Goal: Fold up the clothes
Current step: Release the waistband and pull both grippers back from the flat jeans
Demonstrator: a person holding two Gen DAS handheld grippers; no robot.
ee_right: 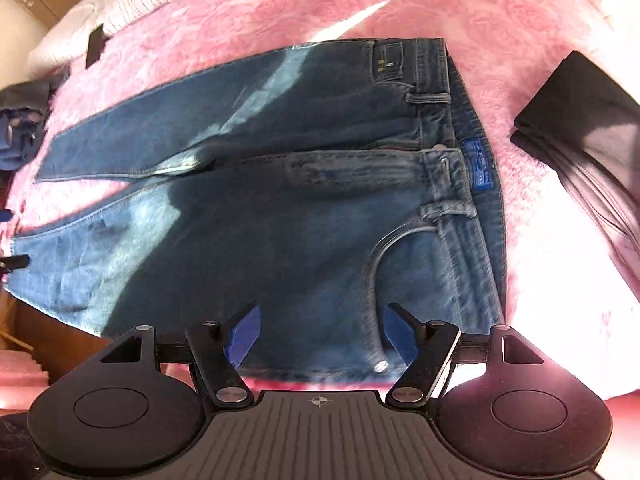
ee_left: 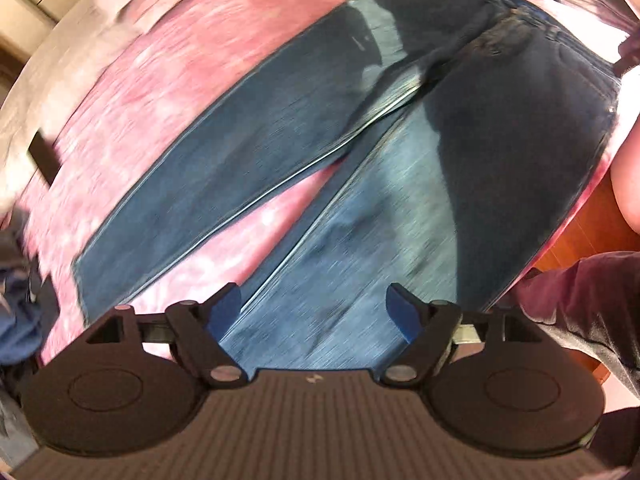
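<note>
Blue jeans (ee_right: 280,200) lie flat and spread on a pink fuzzy blanket (ee_right: 320,4), waistband to the right in the right wrist view, legs stretching left. My right gripper (ee_right: 320,334) hovers open over the near hip, by the front pocket, with nothing between its blue pads (ee_right: 242,336). In the left wrist view the same jeans (ee_left: 360,168) run diagonally, both legs parted in a V. My left gripper (ee_left: 316,314) hangs open above the near leg, empty. That view is motion-blurred.
A folded black garment (ee_right: 580,132) lies on the blanket right of the waistband. Blue clothes (ee_right: 20,128) are piled at the far left edge. A small black object (ee_right: 96,46) rests at the back left. A person's sleeve (ee_left: 580,300) shows at right, over orange-brown flooring (ee_left: 580,232).
</note>
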